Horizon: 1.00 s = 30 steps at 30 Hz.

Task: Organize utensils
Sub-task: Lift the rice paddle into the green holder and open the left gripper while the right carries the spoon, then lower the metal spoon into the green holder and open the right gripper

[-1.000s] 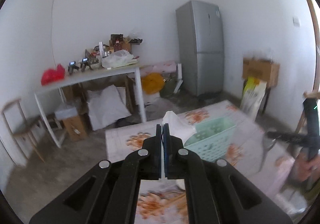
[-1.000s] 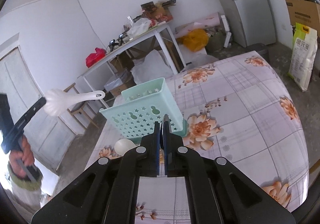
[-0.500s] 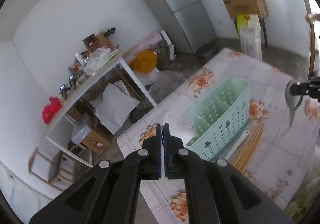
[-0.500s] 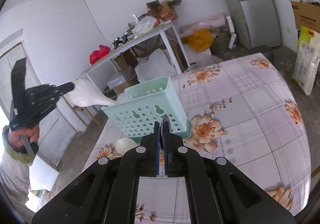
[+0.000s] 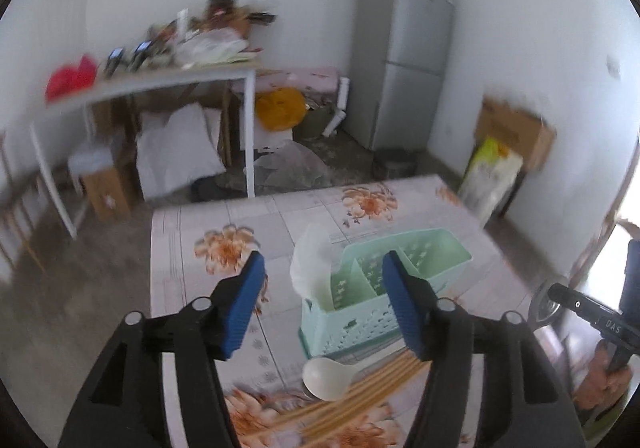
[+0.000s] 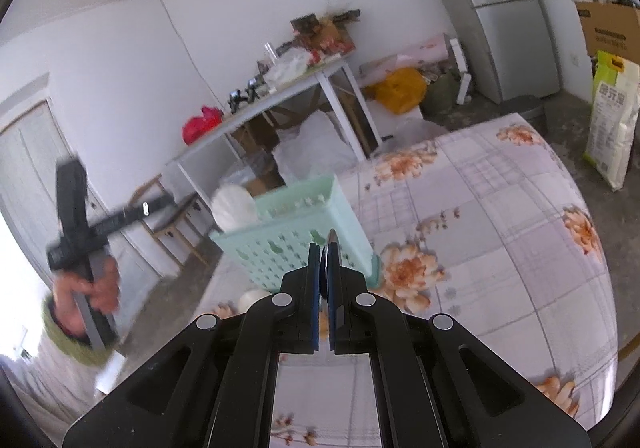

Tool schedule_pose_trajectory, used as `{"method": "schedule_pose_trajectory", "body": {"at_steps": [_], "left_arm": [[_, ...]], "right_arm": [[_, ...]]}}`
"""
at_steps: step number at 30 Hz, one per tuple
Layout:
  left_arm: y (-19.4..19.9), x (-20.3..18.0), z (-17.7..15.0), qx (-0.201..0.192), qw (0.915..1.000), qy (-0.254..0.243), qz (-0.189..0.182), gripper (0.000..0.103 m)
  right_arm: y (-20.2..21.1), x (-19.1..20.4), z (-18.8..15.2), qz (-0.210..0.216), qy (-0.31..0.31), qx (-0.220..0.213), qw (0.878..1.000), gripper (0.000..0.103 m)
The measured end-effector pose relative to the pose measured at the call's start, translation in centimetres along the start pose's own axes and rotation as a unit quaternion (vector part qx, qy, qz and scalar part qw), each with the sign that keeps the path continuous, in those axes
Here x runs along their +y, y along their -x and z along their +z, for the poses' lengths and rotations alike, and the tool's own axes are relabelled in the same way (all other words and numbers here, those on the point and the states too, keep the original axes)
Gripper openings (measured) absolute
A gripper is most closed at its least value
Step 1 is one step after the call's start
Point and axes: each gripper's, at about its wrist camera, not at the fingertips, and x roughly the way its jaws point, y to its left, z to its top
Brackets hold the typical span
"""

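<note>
A mint-green slotted basket (image 5: 416,260) stands on the flowered tablecloth (image 5: 280,216). A white plastic spoon (image 5: 310,264) stands upright in its near left compartment. My left gripper (image 5: 323,272) hovers just short of it. Its jaws are opening and nothing is pressed between the blue pads (image 5: 244,300). A second white spoon (image 5: 326,378) and several wooden chopsticks (image 5: 360,396) lie in front of the basket. My right gripper (image 6: 324,248) is shut on a metal spoon (image 6: 332,238), held in front of the basket (image 6: 296,232). The metal spoon's bowl (image 5: 540,304) shows at the right edge.
A white side table (image 5: 160,84) piled with clutter stands behind, with boxes and bags under it. A grey fridge (image 5: 404,56) is at the back right. A cardboard box (image 5: 516,132) and a rice bag (image 6: 612,124) sit by the right wall. A person's hand (image 6: 86,288) holds the left gripper.
My left gripper brought the white spoon down and over to the basket, then let go of it in the end compartment and opened. The right gripper has stayed put with its metal spoon.
</note>
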Motion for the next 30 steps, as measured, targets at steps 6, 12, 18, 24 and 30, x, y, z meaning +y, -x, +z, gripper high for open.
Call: {"method": "schedule_pose_trajectory", "body": {"at_steps": [6,12,18,24,30], "left_arm": [[0.2,1.5,-6.2,0.02,0.9981,0.058,-0.002,0.073],[-0.5,1.9,-12.9,0.082,0.9925,0.09,0.011,0.075],[-0.2,1.5,-16.9,0.101,0.988,0.116,0.008,0.075],[1.1,1.3,-16.7,0.073,0.9926,0.094,0.025,0.077],[1.3,2.0,-16.6,0.066,0.9928,0.096,0.026,0.078]], "right_arm": [[1.5,1.2,4.4,0.067,-0.007,-0.042,0.997,0.002],[1.9,3.5,9.0,0.145,-0.002,-0.073,0.987,0.002],[-0.4,6.0,11.9,0.183,0.018,-0.09,0.979,0.002],[-7.0,4.8,10.7,0.161,0.009,-0.042,0.986,0.002],[-10.9,1.3,7.5,0.121,-0.028,0.02,0.992,0.005]]}}
